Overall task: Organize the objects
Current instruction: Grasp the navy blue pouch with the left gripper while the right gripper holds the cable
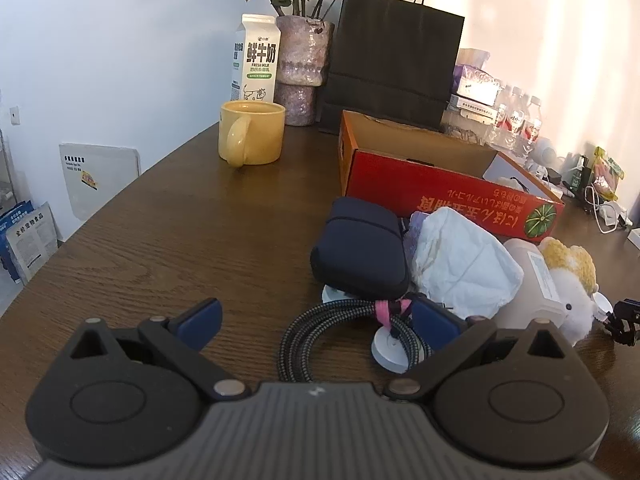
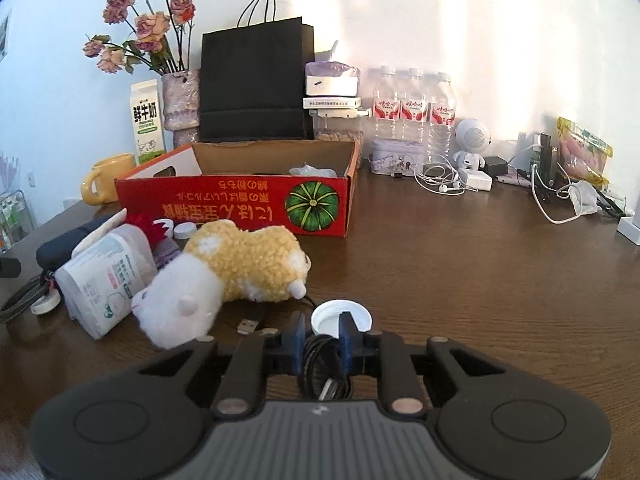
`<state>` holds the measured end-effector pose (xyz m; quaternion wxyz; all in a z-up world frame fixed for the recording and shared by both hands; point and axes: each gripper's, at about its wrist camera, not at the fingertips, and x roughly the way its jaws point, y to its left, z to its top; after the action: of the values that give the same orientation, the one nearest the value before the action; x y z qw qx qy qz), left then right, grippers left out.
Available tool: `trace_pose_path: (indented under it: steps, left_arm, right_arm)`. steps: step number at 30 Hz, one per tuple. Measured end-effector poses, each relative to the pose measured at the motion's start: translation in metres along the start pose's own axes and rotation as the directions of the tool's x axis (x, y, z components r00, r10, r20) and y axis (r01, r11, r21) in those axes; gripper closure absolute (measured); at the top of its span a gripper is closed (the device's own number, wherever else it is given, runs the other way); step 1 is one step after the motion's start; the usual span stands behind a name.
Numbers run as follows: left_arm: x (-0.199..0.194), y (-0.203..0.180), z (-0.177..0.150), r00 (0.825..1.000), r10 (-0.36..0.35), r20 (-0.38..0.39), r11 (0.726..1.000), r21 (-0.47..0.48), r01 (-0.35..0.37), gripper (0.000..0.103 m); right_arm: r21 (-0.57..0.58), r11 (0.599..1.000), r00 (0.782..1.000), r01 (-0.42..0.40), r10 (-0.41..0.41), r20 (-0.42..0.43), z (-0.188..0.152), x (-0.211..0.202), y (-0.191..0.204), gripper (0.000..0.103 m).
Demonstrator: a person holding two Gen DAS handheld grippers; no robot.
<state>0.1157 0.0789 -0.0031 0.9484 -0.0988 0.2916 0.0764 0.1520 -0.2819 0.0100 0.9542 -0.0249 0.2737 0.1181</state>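
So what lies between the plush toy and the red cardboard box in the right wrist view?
Mostly bare table. Only a small white cap sits near the left end of the gap between the plush toy and the red box, seen in the right wrist view.

At the back of the table I saw a black paper bag (image 2: pixel 256 84) standing against the wall; left of it stood a vase of dried roses (image 2: pixel 181 100) and a milk carton (image 2: pixel 147 122); a yellow mug (image 1: pixel 251 134) sat nearer; three water bottles (image 2: pixel 414 110) lined the wall, a small white robot figure (image 2: pixel 472 140) beside them.
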Motion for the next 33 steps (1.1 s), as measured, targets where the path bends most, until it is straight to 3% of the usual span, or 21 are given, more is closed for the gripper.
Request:
trace_pose_path:
  steps: [3,5,7,8,15,18,33]
  left_arm:
    - [0.001,0.002,0.000,1.000,0.003,-0.001,1.000,-0.007,-0.003,0.000]
    - [0.001,0.003,0.000,1.000,0.003,-0.001,1.000,-0.010,-0.003,0.000]
    - [0.001,0.003,0.000,1.000,-0.001,-0.001,1.000,-0.008,0.001,0.000]
    - [0.001,0.003,0.000,1.000,-0.002,-0.001,1.000,-0.008,0.002,0.000]
    - [0.004,0.002,-0.002,1.000,-0.006,-0.013,1.000,-0.010,0.006,0.000]
    - [0.003,0.004,-0.002,1.000,-0.004,-0.012,1.000,-0.010,0.004,0.000]
    - [0.020,-0.013,0.022,1.000,-0.021,-0.007,0.998,0.063,0.021,0.000]
  right_arm:
    - [-0.004,1.000,1.000,0.000,0.000,-0.011,-0.003,0.000,0.001,0.083]
    - [-0.006,1.000,1.000,0.008,-0.008,-0.019,-0.006,-0.002,0.001,0.074]
    - [-0.006,1.000,0.999,0.020,-0.020,-0.026,-0.008,-0.003,-0.001,0.049]
    - [-0.006,1.000,0.999,0.027,-0.028,-0.031,-0.010,-0.003,-0.001,0.047]
    - [-0.006,1.000,0.996,0.019,-0.019,-0.087,-0.016,0.004,-0.003,0.050]
    - [-0.008,1.000,0.995,0.000,-0.001,-0.103,-0.019,0.008,-0.001,0.066]
    - [-0.041,0.999,1.000,-0.009,0.009,-0.012,0.002,-0.004,0.008,0.067]
